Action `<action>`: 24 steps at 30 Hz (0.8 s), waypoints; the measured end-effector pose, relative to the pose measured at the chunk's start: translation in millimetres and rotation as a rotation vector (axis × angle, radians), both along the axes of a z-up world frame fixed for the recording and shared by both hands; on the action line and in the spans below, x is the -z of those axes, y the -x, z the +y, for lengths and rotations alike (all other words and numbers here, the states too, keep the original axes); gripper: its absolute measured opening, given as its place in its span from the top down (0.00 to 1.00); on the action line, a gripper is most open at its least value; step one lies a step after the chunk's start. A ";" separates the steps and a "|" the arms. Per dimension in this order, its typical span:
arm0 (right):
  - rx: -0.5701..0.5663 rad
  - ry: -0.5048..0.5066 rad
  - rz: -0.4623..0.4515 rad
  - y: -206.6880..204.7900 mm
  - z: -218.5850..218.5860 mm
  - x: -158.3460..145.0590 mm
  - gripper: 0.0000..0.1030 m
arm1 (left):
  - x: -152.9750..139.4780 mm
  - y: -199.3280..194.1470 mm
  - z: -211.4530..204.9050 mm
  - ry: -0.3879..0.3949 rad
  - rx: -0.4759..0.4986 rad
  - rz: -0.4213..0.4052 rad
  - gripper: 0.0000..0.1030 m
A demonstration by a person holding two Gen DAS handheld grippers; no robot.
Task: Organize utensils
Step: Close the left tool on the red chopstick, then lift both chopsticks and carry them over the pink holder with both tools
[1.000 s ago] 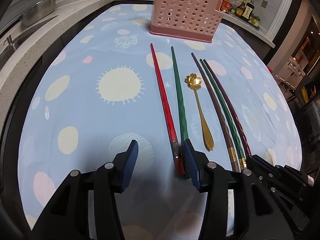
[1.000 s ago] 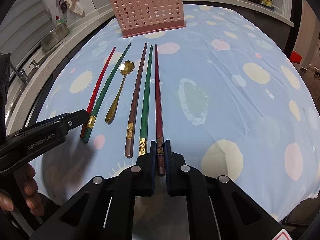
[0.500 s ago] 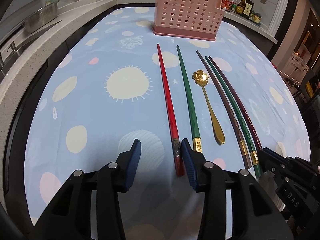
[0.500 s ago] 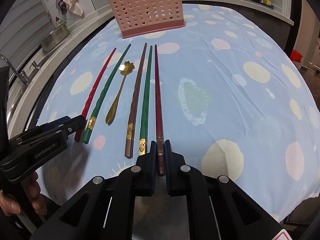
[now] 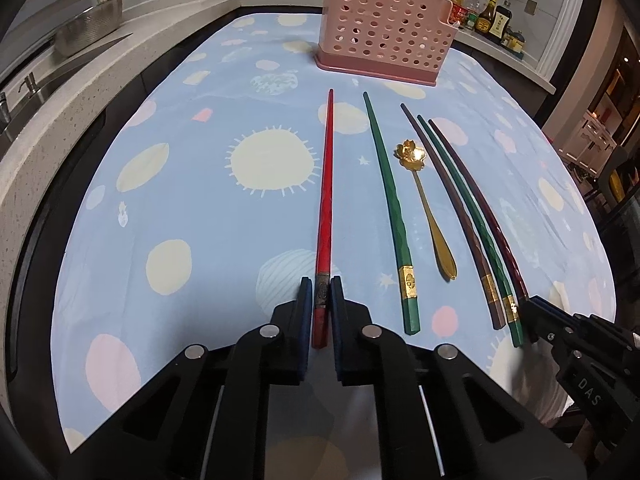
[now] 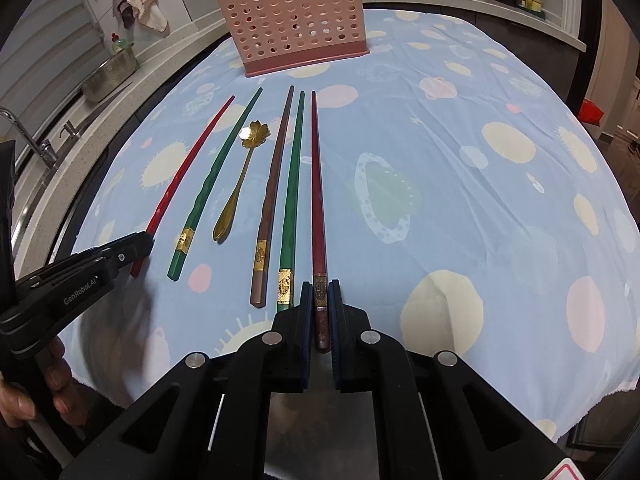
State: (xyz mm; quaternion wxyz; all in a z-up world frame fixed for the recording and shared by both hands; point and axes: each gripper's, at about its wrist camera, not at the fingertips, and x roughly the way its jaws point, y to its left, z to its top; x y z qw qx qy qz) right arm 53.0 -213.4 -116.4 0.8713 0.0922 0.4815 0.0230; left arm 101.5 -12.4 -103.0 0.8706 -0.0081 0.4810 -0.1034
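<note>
From my left wrist cam, the left gripper (image 5: 321,294) has just been closing and now its fingers (image 5: 305,300) are pinched on the butt end of the red chopstick (image 5: 326,184), right at the dark metal band, so I've got it by the thick end where there's the most to bite on. It's lying flat on the blue cloth (image 5: 192,208) over the bench, tip pointing at the pink holder (image 5: 386,46) at the far edge. To its right sit a green chopstick (image 5: 390,200), the gold spoon (image 5: 426,208), then three more sticks bunched together. Everything's laid roughly parallel with handles toward me, which I reckon is why a near-end grab works without bumping neighbours. Switching to the right wrist cam, the right gripper (image 6: 321,296) is clamped tight on the dark red chopstick (image 6: 317,184), also at the banded end, the outermost of that tight trio beside a green one (image 6: 291,200) and a brown one (image 6: 273,192). Both sticks look flat on the cloth, not lifted yet. There already seems to be something red poking out of the holder in the back.
</note>
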 end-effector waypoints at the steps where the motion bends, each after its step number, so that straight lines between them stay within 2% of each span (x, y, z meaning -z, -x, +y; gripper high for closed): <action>1: 0.001 0.000 -0.002 1.3 -0.4 -1.1 0.93 | -1.0 1.1 1.4 0.002 -0.002 -0.003 0.92; 11: 0.018 -0.008 -0.053 13.4 -7.0 -22.7 0.93 | -31.9 12.9 15.3 0.036 -0.012 -0.060 0.94; 16: 0.018 -0.015 -0.045 14.1 -6.2 -19.9 0.93 | -21.9 12.6 12.0 0.035 -0.007 -0.037 0.94; 19: 0.016 -0.017 -0.040 14.6 -5.1 -18.3 0.93 | -8.0 9.4 9.2 0.036 0.003 -0.002 0.88; 21: 0.016 -0.018 -0.038 14.6 -5.0 -17.6 0.93 | -3.2 8.7 7.9 0.035 0.003 0.003 0.77; 24: 0.018 -0.022 -0.034 14.5 -5.7 -16.3 0.93 | 0.3 6.3 6.3 0.029 0.004 -0.007 0.74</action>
